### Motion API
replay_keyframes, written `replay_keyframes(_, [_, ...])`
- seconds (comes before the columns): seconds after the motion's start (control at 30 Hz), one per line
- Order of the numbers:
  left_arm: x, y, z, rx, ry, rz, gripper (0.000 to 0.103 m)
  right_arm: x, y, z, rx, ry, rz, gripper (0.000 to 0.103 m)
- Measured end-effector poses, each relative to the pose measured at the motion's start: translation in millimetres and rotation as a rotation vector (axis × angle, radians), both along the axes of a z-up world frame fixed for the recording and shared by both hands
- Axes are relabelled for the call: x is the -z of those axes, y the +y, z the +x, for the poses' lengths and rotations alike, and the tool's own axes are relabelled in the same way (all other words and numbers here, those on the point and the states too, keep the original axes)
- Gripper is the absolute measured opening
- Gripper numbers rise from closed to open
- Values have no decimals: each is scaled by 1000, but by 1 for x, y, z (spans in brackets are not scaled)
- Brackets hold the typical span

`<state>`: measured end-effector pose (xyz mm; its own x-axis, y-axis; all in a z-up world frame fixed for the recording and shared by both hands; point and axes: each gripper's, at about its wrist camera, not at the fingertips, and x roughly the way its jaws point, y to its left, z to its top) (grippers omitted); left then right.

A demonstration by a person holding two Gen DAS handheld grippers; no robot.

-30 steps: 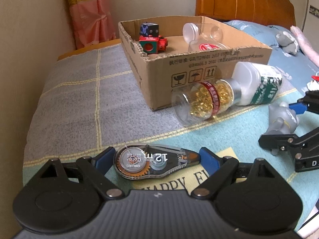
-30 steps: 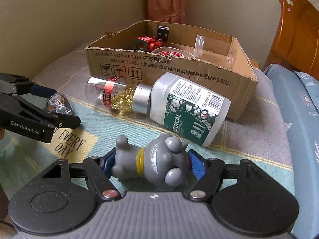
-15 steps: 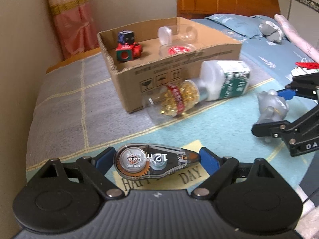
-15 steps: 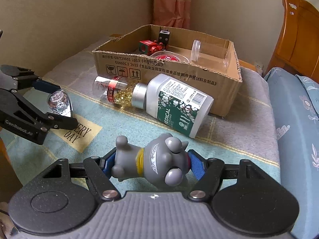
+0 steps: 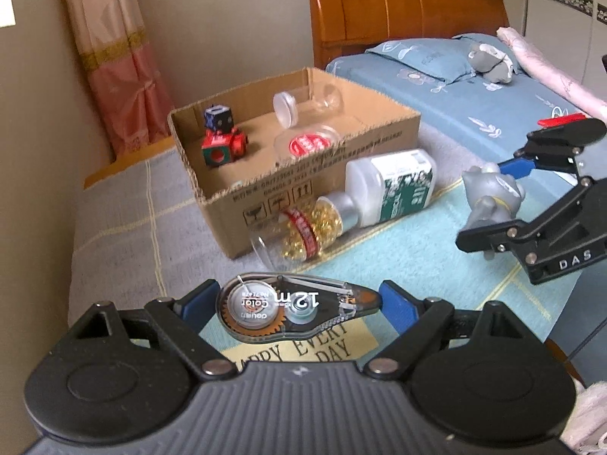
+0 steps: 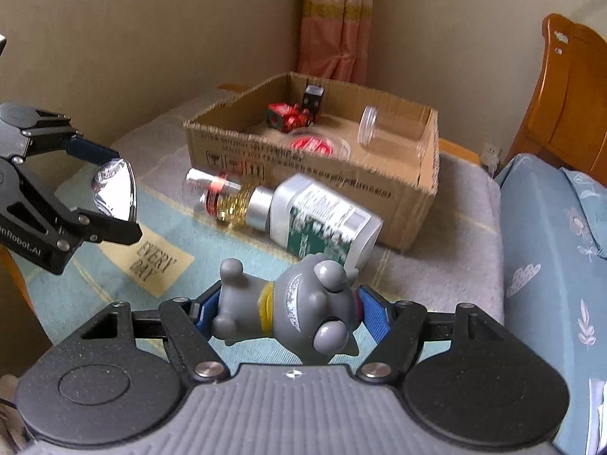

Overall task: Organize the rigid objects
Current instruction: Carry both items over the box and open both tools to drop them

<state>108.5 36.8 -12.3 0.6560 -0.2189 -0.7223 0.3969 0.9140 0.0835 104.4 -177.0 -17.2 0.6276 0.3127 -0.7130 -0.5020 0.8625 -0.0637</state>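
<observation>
Two handheld grippers are raised above a blanket-covered bed, each carrying an item; the left gripper [image 5: 294,303] is clamped on a clear correction tape dispenser [image 5: 296,305] lying sideways between its blue pads, tip toward 3 o'clock; the right gripper [image 6: 282,309] is closed on a gray figurine [image 6: 299,311] held crosswise, feet toward 9 o'clock. In the left wrist view the right gripper sits at 3 o'clock, well apart from the left; the open cardboard box [image 5: 326,185] stands at 12 o'clock, its torn front rim facing the grippers, with a red and dark cube toy [image 5: 222,140] and clear jars inside. A capsule jar [image 5: 299,233] and a white bottle [image 5: 394,189] lie on their sides touching the box's front wall; bare blanket [image 5: 125,235] spreads toward 10 o'clock.
</observation>
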Motion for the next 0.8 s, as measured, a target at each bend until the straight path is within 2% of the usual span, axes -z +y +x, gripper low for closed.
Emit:
replay_keyframes(0.33, [-18,3,10,1,-21,-12,89,-38,-5,16,-5,-86,35,77])
replay_keyframes(0.43, [-29,2,19,12,-54,-6,89,-47,-5,26,0,-107,37,77])
replay_keyframes(0.6, [-48,-2,46,29,-100,-18,90,-59,-5,47,13,-122,45,77])
replay_keyframes(0.8, [-52,-6,89,25,-118,-19,90,-65,-4,72,30,-125,50,77])
